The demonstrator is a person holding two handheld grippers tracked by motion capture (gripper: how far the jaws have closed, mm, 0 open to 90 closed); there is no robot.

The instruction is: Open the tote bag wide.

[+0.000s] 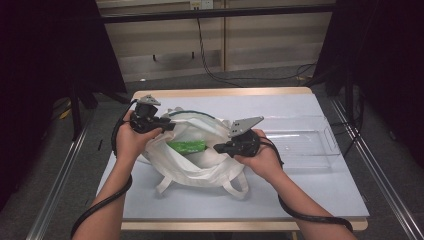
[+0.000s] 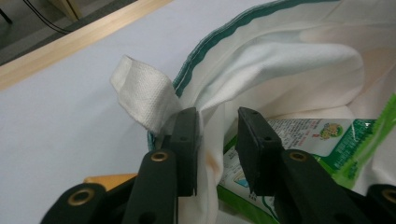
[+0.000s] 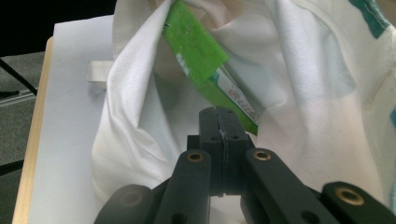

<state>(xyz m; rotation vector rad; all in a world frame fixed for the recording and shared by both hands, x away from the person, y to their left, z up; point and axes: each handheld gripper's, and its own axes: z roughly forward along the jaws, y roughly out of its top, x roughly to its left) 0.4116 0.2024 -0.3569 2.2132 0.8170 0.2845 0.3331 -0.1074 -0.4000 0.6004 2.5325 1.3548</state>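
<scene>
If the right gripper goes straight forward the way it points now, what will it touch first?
Probably the green packet inside the white bag: the shut right gripper points at its lower edge, though depth is unclear.

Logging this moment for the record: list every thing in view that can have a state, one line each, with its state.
White cloth bag: lying on the table, mouth held open, handles slack.
Green packet: inside the bag, lying tilted.
Clear plastic tray: empty, flat on the table, beside the bag.
Left gripper: jaws apart, bag rim between them, touching one pad.
Right gripper: jaws shut at the bag's mouth; nothing visible between them.
</scene>
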